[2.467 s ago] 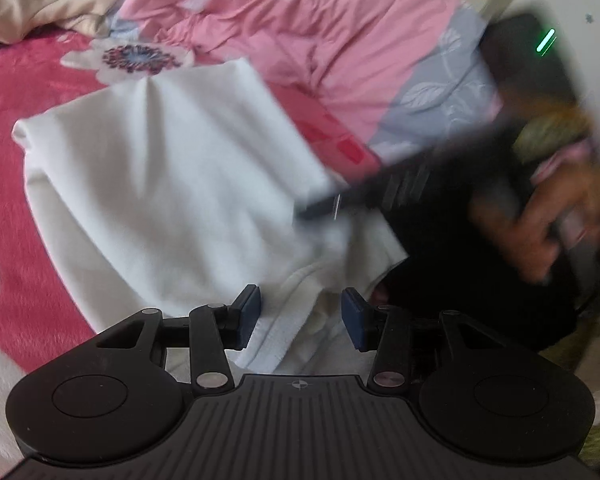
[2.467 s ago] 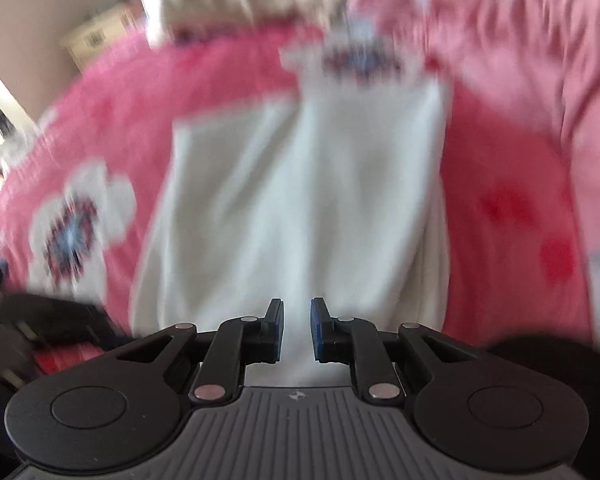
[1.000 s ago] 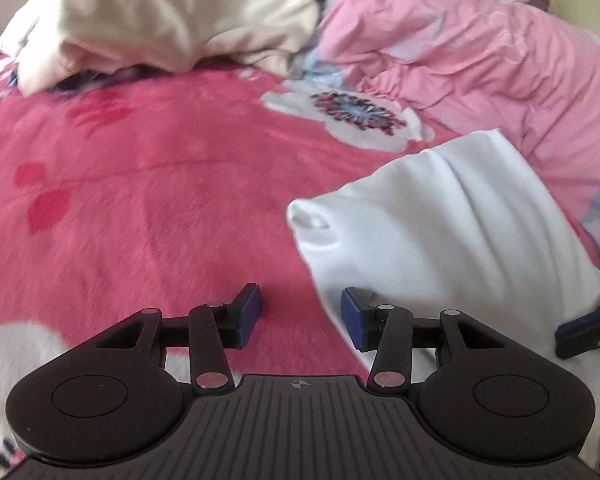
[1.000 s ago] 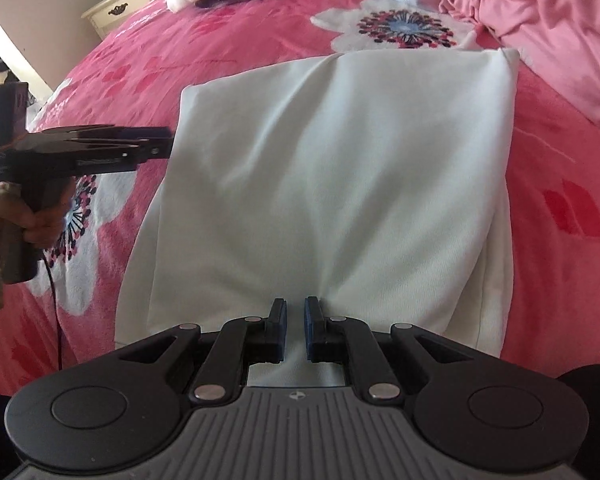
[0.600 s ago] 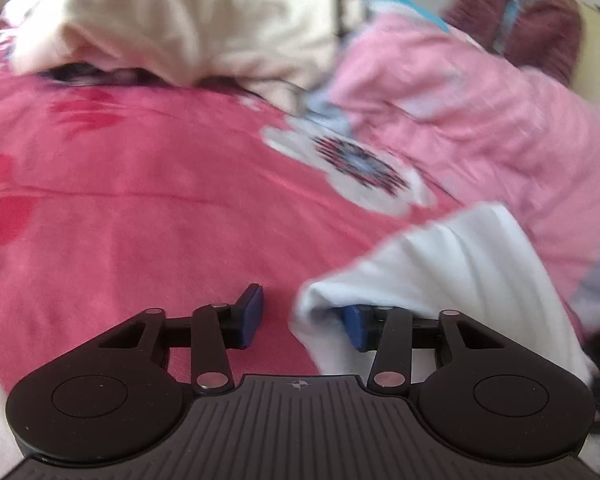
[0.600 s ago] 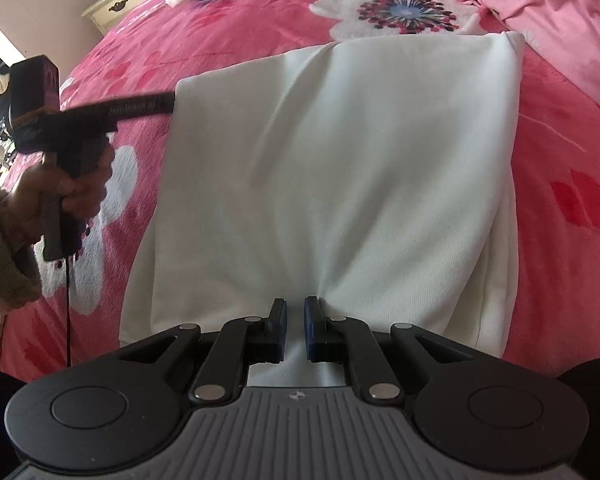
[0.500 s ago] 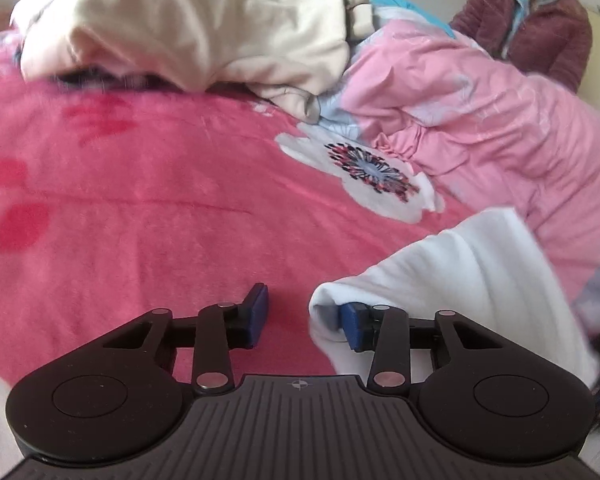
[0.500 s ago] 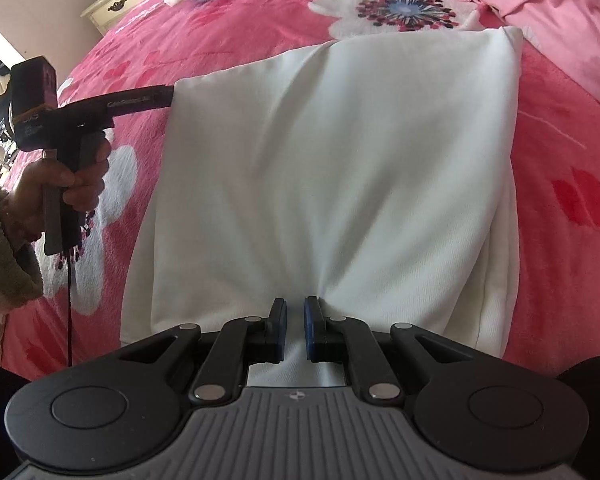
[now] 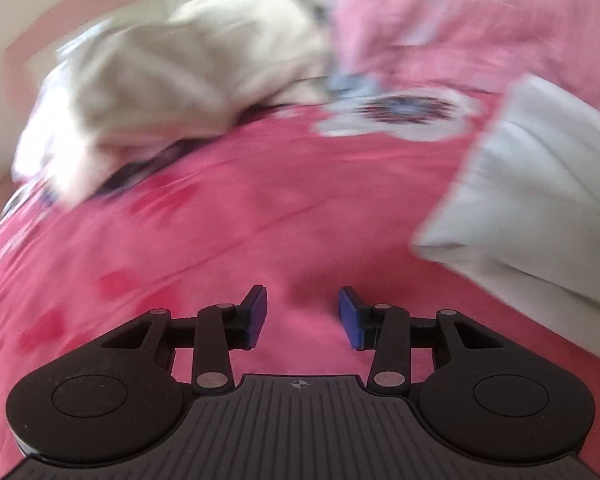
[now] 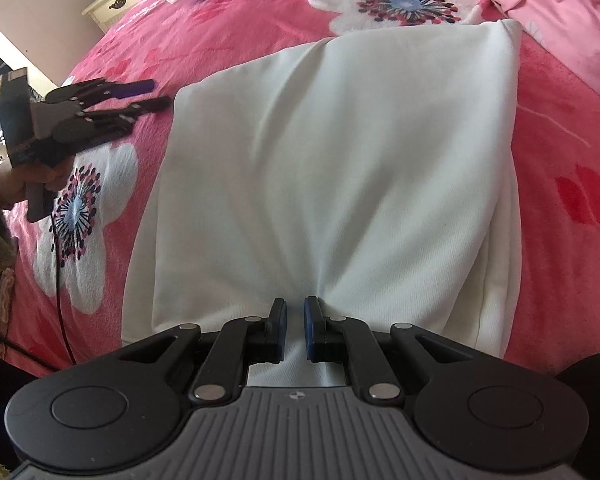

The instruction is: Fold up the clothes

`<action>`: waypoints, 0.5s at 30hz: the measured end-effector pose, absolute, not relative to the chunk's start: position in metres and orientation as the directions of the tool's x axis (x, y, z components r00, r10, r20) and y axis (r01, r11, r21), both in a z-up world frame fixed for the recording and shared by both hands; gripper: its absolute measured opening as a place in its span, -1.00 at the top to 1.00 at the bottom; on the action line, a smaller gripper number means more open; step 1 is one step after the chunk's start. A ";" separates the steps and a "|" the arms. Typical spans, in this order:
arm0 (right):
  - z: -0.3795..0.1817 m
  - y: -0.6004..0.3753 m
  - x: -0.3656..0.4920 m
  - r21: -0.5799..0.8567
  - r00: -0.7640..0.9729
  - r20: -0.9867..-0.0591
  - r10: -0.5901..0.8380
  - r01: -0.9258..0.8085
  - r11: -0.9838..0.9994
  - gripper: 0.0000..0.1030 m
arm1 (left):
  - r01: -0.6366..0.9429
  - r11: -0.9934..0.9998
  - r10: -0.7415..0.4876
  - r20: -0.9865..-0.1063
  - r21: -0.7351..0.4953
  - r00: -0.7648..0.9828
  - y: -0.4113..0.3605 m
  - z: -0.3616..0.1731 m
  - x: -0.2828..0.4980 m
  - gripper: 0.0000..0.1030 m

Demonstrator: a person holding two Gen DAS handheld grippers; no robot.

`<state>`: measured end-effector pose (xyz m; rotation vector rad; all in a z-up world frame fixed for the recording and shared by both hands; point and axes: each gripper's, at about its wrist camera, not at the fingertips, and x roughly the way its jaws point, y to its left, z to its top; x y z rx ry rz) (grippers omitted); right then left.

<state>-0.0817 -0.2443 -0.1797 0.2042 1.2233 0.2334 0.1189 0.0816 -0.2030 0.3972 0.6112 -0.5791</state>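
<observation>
In the left wrist view, the left tool [image 9: 302, 316] is hovering with blue pads apart and empty over the pink flowered bedspread [image 9: 228, 216], the folded white cotton garment [image 9: 540, 200] lying off to its right (blurred). In the right wrist view, the right tool [image 10: 295, 330] is pinching that garment's near edge, which is lying flat on the bed.

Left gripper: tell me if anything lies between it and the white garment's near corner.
Nothing visible does. The left gripper is open and empty over bare pink blanket. The white garment has its corner off to the right with only blanket between. The right gripper pinches the garment's near edge.
</observation>
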 end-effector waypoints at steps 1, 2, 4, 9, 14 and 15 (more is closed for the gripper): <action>-0.180 -0.245 -0.082 0.279 0.326 -0.901 0.286 -0.069 0.958 0.84 | 0.593 0.794 -0.394 -0.628 0.136 0.671 0.085 -0.195 0.118 0.23; -0.180 -0.245 -0.083 0.278 0.330 -0.900 0.285 -0.070 0.958 0.84 | 0.573 0.814 -0.402 -0.622 0.093 0.672 0.088 -0.188 0.116 0.22; -0.180 -0.244 -0.084 0.272 0.338 -0.898 0.282 -0.077 0.959 0.84 | 0.537 0.843 -0.431 -0.606 -0.007 0.669 0.093 -0.172 0.113 0.18; -0.177 -0.242 -0.088 0.250 0.353 -0.896 0.269 -0.100 0.963 0.84 | 0.562 0.751 -0.652 -0.527 -0.348 0.545 0.051 -0.161 0.101 0.10; -0.159 -0.247 -0.085 0.231 0.393 -0.882 0.261 -0.122 0.965 0.83 | 0.478 0.800 -0.590 -0.621 -0.363 0.516 0.013 -0.202 0.113 0.12; -0.151 -0.253 -0.082 0.232 0.423 -0.868 0.260 -0.118 0.966 0.81 | 0.462 0.804 -0.588 -0.617 -0.375 0.522 0.015 -0.206 0.113 0.11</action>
